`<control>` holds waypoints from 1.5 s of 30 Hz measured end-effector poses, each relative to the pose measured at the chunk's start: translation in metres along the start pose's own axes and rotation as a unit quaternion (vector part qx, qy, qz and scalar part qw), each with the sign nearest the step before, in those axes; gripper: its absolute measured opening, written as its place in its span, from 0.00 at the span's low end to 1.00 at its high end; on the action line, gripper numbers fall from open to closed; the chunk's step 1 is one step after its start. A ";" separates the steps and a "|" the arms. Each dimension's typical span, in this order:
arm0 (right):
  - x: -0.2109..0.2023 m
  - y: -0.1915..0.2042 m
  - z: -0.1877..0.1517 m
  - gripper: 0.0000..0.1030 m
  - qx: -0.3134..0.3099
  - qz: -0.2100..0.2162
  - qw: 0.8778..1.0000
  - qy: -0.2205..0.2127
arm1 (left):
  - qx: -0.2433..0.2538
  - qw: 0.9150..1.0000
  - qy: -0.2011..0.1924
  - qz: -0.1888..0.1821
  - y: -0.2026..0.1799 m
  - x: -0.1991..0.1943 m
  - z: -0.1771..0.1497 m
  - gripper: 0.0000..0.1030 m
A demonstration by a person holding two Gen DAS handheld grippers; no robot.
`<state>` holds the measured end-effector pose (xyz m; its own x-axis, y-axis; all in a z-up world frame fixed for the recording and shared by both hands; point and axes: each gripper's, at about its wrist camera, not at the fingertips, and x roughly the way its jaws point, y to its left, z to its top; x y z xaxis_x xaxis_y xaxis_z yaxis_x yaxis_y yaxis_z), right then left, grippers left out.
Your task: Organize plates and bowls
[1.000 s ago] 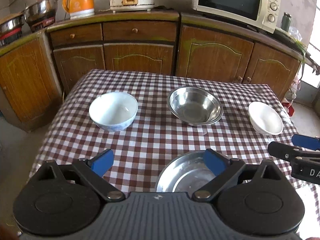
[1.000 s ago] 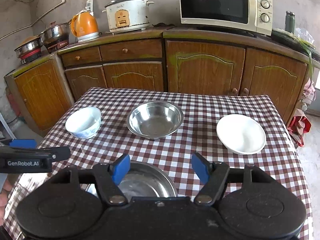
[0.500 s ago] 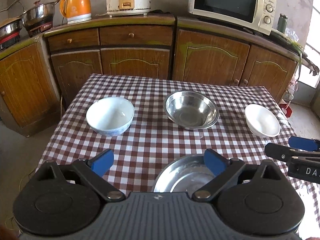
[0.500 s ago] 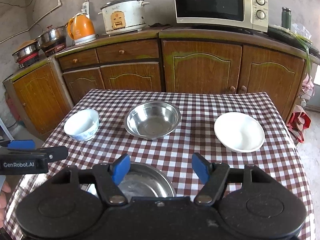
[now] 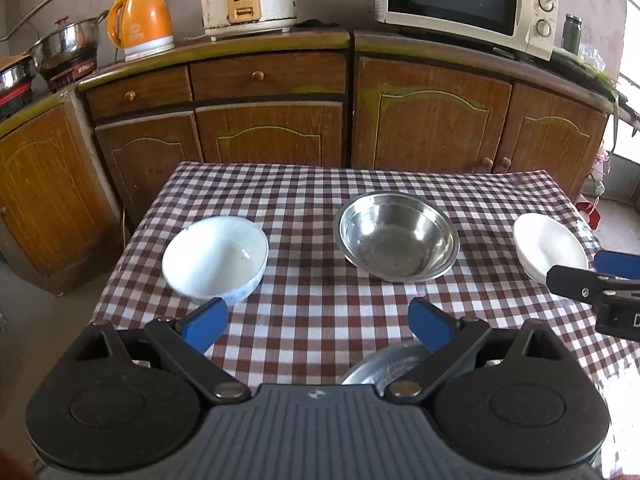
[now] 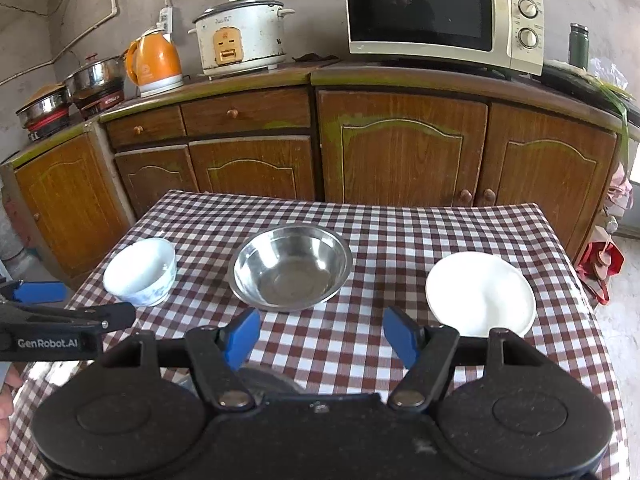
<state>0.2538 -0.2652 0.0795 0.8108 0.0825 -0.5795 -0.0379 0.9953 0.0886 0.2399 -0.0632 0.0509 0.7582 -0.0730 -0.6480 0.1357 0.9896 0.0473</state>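
Observation:
On the checked tablecloth [image 5: 304, 292] stand a white-and-blue bowl [image 5: 215, 259] at the left, a steel bowl [image 5: 398, 236] in the middle and a shallow white bowl [image 5: 549, 246] at the right. A second steel dish [image 5: 374, 368] lies near the front edge, mostly hidden under both grippers. My left gripper [image 5: 316, 324] is open over bare cloth, its left pad just in front of the white-and-blue bowl. My right gripper [image 6: 322, 336] is open too, in front of the steel bowl [image 6: 290, 268], with the shallow white bowl [image 6: 480, 294] to its right. Nothing is held.
Wooden cabinets [image 6: 400, 156] stand behind the table, carrying a microwave [image 6: 440, 12], a rice cooker [image 6: 240, 36], an orange kettle [image 6: 154, 60] and pots [image 6: 92, 80]. The floor drops away left and right of the table. The left gripper's body [image 6: 60, 328] shows at the right view's left edge.
Both grippers pulled back from the table and tilted slightly up: the bowls sit lower and smaller in view, and the near steel dish slid almost out of sight beneath them. Jaws unchanged.

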 end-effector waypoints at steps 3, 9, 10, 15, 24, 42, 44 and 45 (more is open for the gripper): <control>0.009 -0.001 0.007 0.79 -0.003 -0.005 1.000 -0.003 | 0.006 1.000 -0.002 0.006 0.000 0.009 0.009 0.97; 0.024 -0.004 0.020 0.79 -0.004 -0.010 1.000 -0.007 | 0.008 1.000 -0.007 0.011 0.002 0.024 0.025 0.97; 0.026 -0.004 0.021 0.79 -0.005 -0.012 1.000 -0.008 | 0.007 1.000 -0.007 0.012 0.002 0.026 0.026 0.97; 0.039 -0.006 0.028 0.79 -0.003 -0.015 1.000 -0.008 | 0.004 1.000 -0.003 0.016 0.002 0.039 0.031 0.97; 0.065 -0.007 0.031 0.79 -0.001 -0.016 1.000 0.003 | 0.002 1.000 0.007 0.017 0.001 0.058 0.034 0.97; 0.119 -0.011 0.035 0.79 -0.001 -0.021 0.999 0.025 | 0.006 1.000 0.024 0.019 0.002 0.108 0.037 0.97; 0.125 -0.013 0.035 0.79 0.003 -0.020 0.999 0.027 | 0.006 0.999 0.024 0.020 0.001 0.113 0.037 0.97; 0.128 -0.013 0.035 0.79 0.004 -0.020 0.999 0.028 | 0.005 1.000 0.024 0.019 0.001 0.115 0.037 0.97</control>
<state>0.3781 -0.2699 0.0328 0.7775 0.0451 -0.6273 -0.0008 0.9975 0.0707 0.3510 -0.0750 0.0045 0.7307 -0.0299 -0.6821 0.1145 0.9903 0.0792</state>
